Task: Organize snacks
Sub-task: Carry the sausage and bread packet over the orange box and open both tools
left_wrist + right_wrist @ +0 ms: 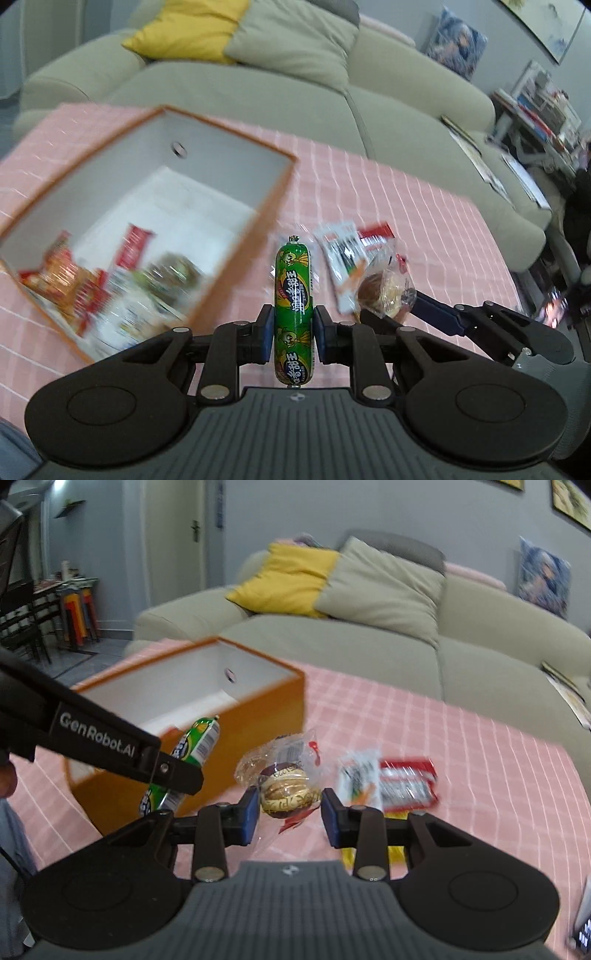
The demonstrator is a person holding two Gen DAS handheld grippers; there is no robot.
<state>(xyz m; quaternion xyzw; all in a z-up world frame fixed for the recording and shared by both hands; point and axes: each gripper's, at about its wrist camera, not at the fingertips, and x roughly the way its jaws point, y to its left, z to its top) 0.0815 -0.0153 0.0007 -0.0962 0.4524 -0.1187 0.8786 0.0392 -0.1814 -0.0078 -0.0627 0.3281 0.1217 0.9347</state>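
- Snacks fill both of your hand-held grippers: the left one [294, 332] is clamped on a green sausage [293, 295], the right one [290, 816] is closed on a wrapped bun [284, 792].
- Sausage position: it is held clear of the pink checked worktop [406, 192], just right of the orange box [236, 284], not yet over its opening.
- Bun position: it is held between the right pads above the worktop, with loose clear wrapper spreading up and below the grip.
- Box contents: several packets already lie in the near end; the far end shows bare white floor.
- Loose snacks: a white packet [360, 779] and a red packet [406, 784] lie on the worktop beside the bun.
- Sausage axis: its long axis runs straight along your left fingers, far tip pointing away from you, near tip back toward the gripper body; the pads pinch it near the middle.
- Risk, sausage: its skin looks slick and round, so it could slide lengthwise or pivot if you swing fast.
- Risk, box: the protruding far tip could catch the orange wall if you come in low.
- Risk, bun: the right pads may hold mostly wrapper, so it could slip free.
- Risk, collision: your two grippers sit close together and could knock each other at the box.
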